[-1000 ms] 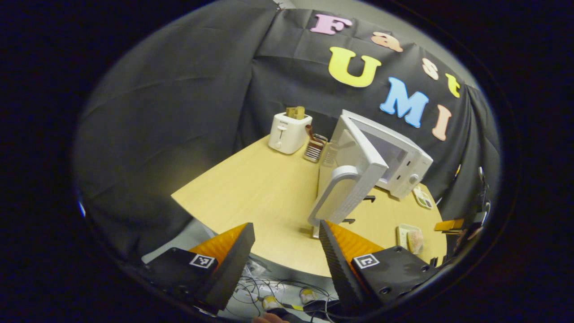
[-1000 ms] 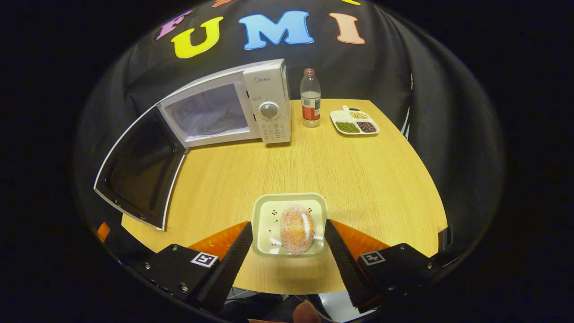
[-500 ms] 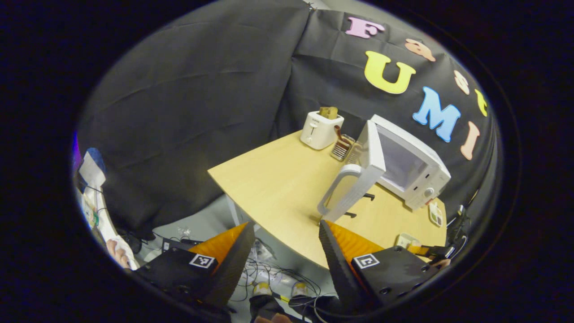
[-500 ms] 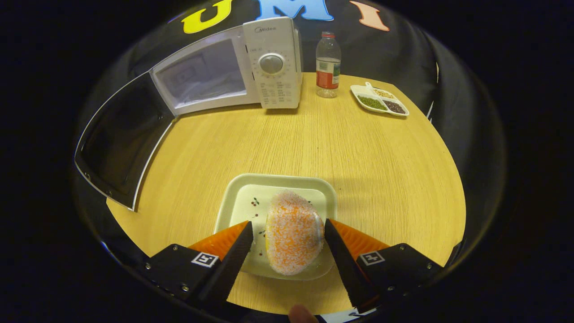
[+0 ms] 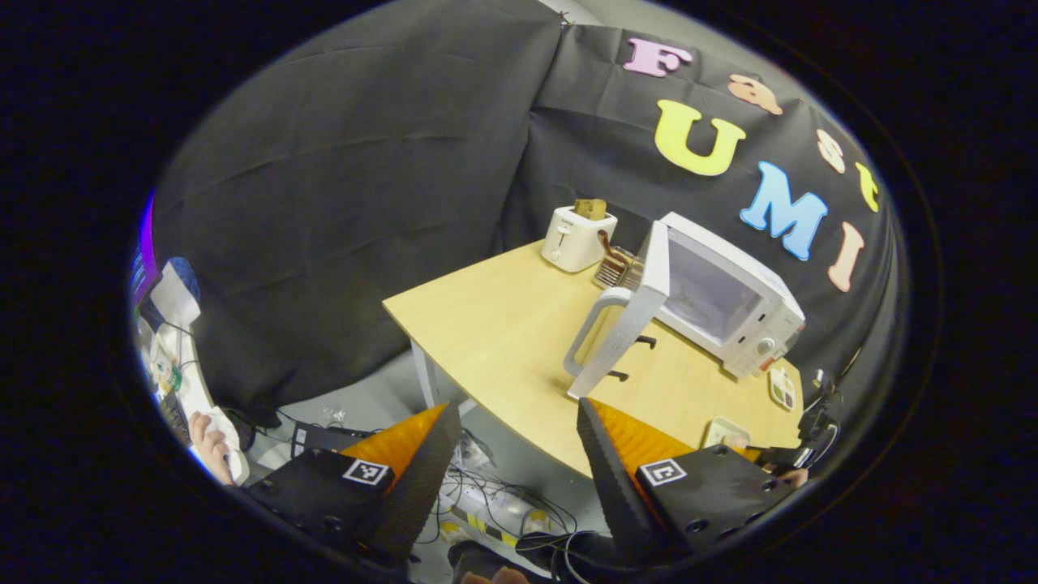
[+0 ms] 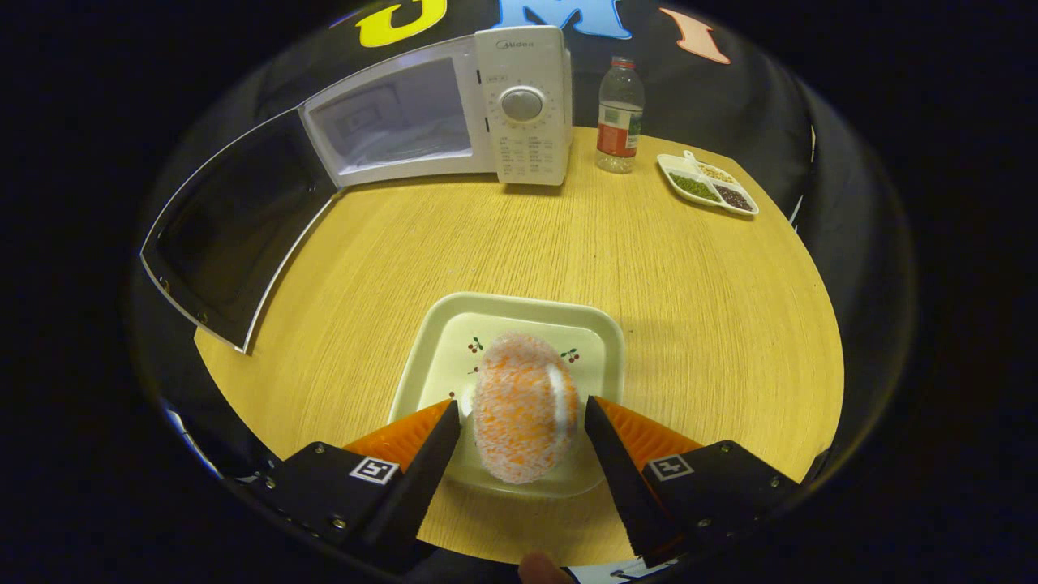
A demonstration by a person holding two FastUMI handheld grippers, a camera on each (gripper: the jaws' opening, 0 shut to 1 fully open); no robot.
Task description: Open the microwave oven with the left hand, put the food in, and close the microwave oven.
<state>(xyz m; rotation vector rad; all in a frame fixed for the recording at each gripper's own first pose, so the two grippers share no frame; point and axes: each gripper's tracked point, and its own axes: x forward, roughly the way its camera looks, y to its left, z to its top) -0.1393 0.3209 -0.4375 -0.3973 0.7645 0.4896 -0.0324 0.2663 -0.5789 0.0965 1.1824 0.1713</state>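
Note:
The white microwave (image 6: 454, 113) stands at the back of the wooden table (image 6: 665, 268) with its door (image 6: 235, 235) swung wide open to the left. An orange-and-white sprinkled food piece (image 6: 523, 405) lies on a square cream plate (image 6: 519, 304) near the front edge. My right gripper (image 6: 523, 422) is open, one finger on each side of the food, low over the plate. My left gripper (image 5: 511, 438) is open and holds nothing; it hangs off the table's near corner, over the floor, a short way back from the open door (image 5: 620, 337) of the microwave (image 5: 730, 300).
A plastic bottle (image 6: 619, 113) and a divided dish of beans (image 6: 708, 182) stand right of the microwave. A white toaster (image 5: 576, 235) and a small rack (image 5: 614, 264) sit at the far corner. Cables lie on the floor (image 5: 486, 495) below the left gripper.
My left gripper has drawn back from the microwave door, off the table edge. My right gripper has advanced until its fingers flank the food on the plate.

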